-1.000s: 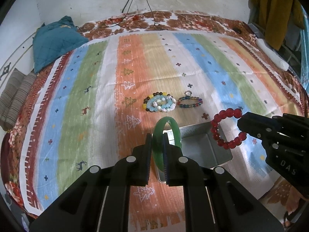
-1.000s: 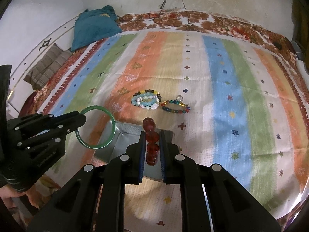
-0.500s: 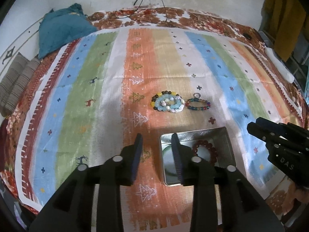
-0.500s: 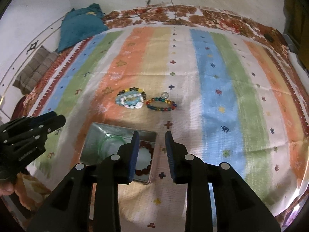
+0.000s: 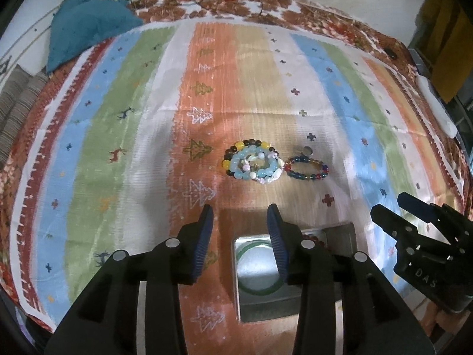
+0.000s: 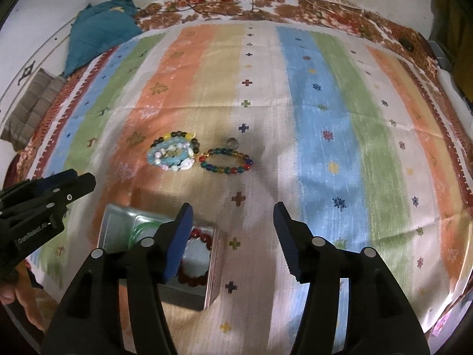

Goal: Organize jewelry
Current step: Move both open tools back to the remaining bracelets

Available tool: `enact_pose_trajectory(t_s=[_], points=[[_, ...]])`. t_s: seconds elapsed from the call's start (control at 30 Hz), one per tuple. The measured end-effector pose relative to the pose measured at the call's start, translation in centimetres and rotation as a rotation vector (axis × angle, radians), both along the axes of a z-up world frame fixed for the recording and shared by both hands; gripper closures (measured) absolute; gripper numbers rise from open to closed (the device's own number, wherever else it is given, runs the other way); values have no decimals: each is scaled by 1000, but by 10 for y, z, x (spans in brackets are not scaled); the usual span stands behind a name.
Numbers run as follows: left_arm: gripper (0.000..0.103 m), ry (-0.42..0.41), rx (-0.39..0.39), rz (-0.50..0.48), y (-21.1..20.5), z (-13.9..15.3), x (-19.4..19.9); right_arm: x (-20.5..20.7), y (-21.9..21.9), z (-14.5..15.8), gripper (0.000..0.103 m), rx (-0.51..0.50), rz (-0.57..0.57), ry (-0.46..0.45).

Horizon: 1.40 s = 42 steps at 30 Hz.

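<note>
An open metal tin (image 5: 266, 310) (image 6: 118, 216) sits on the striped bedspread. In it lie a green bangle (image 5: 254, 289) (image 6: 142, 227) and a red bead bracelet (image 6: 202, 236) (image 5: 313, 238). My left gripper (image 5: 240, 227) (image 6: 84, 177) hovers over the tin's far edge, its jaws opening with nothing between them. My right gripper (image 6: 232, 211) (image 5: 388, 204) is just right of the tin, its jaws also opening and empty. Beyond the tin lie a pile of pale blue and mixed bead bracelets (image 5: 251, 164) (image 6: 173, 155), a multicolour bead bracelet (image 5: 307, 169) (image 6: 226, 162) and a small silver ring (image 5: 307, 150) (image 6: 232, 142).
A teal pillow (image 5: 88, 23) and a striped cushion (image 5: 14, 103) lie at the bed's far left. Cables hang down the back wall. A white object (image 5: 437, 109) rests at the right edge. A person's hand (image 6: 11, 298) shows at lower left.
Both grippers let go: the green bangle and the red bracelet dropped into the tin. The jaws spread apart and both grippers moved forward toward the loose bracelets.
</note>
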<state>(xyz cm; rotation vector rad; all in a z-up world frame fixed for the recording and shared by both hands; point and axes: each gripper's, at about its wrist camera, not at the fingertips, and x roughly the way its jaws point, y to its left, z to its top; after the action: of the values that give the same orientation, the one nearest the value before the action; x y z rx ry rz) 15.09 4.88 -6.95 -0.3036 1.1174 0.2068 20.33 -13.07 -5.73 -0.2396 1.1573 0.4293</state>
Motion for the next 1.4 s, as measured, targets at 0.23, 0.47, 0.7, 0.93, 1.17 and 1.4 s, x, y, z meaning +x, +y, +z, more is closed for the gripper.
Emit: enact_pose_trajectory(t_s=[0.23,0.47,0.7,0.93,1.17,1.4], points=[[61,18,-3,-12,2,-6,21,23,3,-16,39,-20,-21,45],[60,53,-23,-20,6,-18,41,40,8,-28,35,-35,-25,66],[60,90,-55,-23,11,-32,59,56,12,-40,35,-40,-29,90],[60,124,-62,-49,9,-46,76,71,17,-53,35,-56,-34,115],[62,159,-100,-22,20,-65,87,85,17,-70,35,-73,-49,142],[62,155,-126,-45,15,-67,98,92,25,-77,35,-98,-30,137]])
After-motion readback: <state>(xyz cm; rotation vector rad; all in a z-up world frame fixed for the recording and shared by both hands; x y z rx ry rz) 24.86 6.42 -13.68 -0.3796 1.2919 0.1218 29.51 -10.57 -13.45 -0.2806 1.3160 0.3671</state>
